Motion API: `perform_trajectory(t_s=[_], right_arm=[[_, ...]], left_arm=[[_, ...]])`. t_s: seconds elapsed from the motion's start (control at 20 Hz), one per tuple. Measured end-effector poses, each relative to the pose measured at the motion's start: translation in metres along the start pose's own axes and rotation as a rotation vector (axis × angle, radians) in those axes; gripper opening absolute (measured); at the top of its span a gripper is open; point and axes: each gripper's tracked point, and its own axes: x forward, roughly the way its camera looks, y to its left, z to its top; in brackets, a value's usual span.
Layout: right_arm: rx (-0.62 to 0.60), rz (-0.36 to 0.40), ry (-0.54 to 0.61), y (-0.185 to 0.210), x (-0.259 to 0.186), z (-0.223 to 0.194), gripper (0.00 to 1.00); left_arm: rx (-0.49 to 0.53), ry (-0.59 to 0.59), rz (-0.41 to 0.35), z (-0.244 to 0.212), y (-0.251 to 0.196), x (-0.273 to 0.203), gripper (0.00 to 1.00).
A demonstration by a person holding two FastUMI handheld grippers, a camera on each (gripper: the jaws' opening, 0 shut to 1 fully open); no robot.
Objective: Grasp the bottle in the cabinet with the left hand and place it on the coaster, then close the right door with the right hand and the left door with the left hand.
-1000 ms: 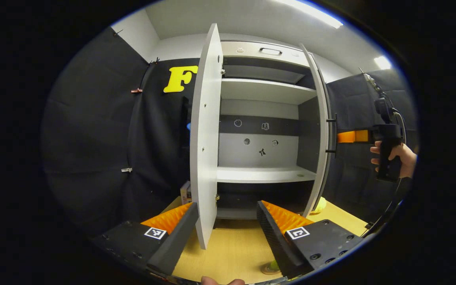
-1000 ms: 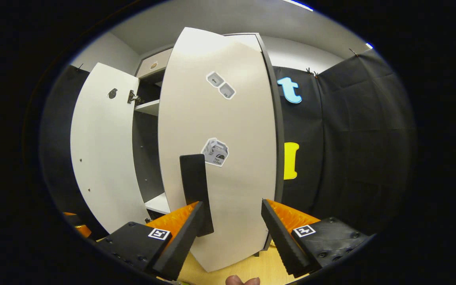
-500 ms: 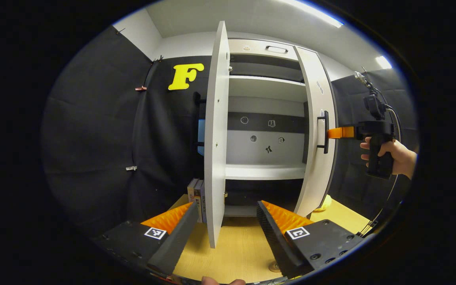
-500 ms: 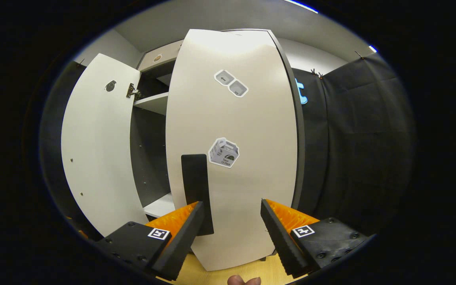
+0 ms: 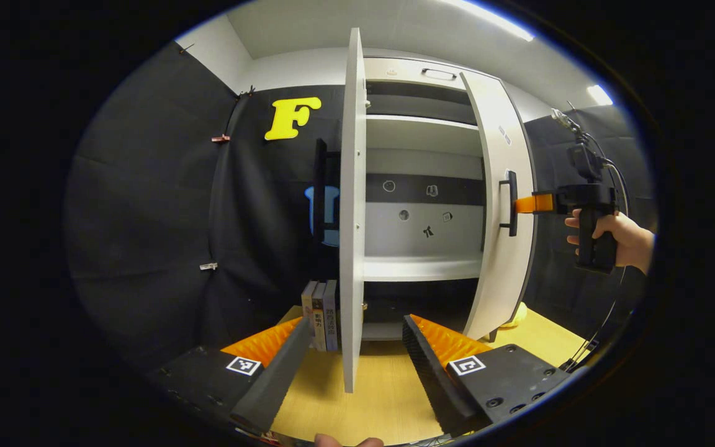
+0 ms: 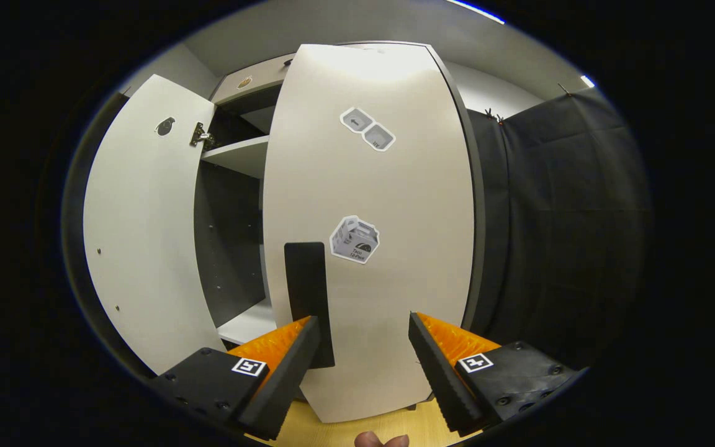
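Note:
The white cabinet [image 5: 422, 268] stands on the wooden table with both doors ajar. In the left gripper view its left door [image 5: 351, 211] is edge-on, right in front of my open left gripper [image 5: 357, 321], which holds nothing. The right door [image 5: 500, 186] is swung most of the way in, and a hand holds my right gripper [image 5: 528, 203] against its outer face beside the black handle [image 5: 509, 202]. In the right gripper view the right door [image 6: 382, 205] is close ahead. My right gripper [image 6: 364, 318] is open, its left finger by the handle [image 6: 308, 298]. The left door [image 6: 140, 236] stands open behind.
A few books [image 5: 321, 313] stand upright on the table [image 5: 388, 397] left of the cabinet. A yellow object [image 5: 517, 315] lies on the table behind the right door's lower corner. The shelves I can see inside the cabinet are bare.
The right door has swung further toward shut with my right gripper following against it. The left gripper view has shifted, so the left door sits more central and the books have come into view.

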Motion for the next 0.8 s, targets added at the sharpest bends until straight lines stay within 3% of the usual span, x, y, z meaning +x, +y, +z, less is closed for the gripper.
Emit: perform_trajectory(t_s=[0.25,0.45,0.8], right_arm=[[-0.031,0.003,-0.007,0.005,-0.018,-0.002,0.96],[-0.092,0.007,-0.011,0.008,-0.033,-0.002,0.96],[-0.159,0.0,-0.02,0.006,-0.051,0.0,0.98]], left_arm=[[-0.024,-0.046,0.08,0.03,0.052,0.0,0.94],[0.013,-0.051,0.181,0.054,0.103,0.019,0.94],[-0.043,-0.005,0.186,0.075,0.117,0.077,0.94]])
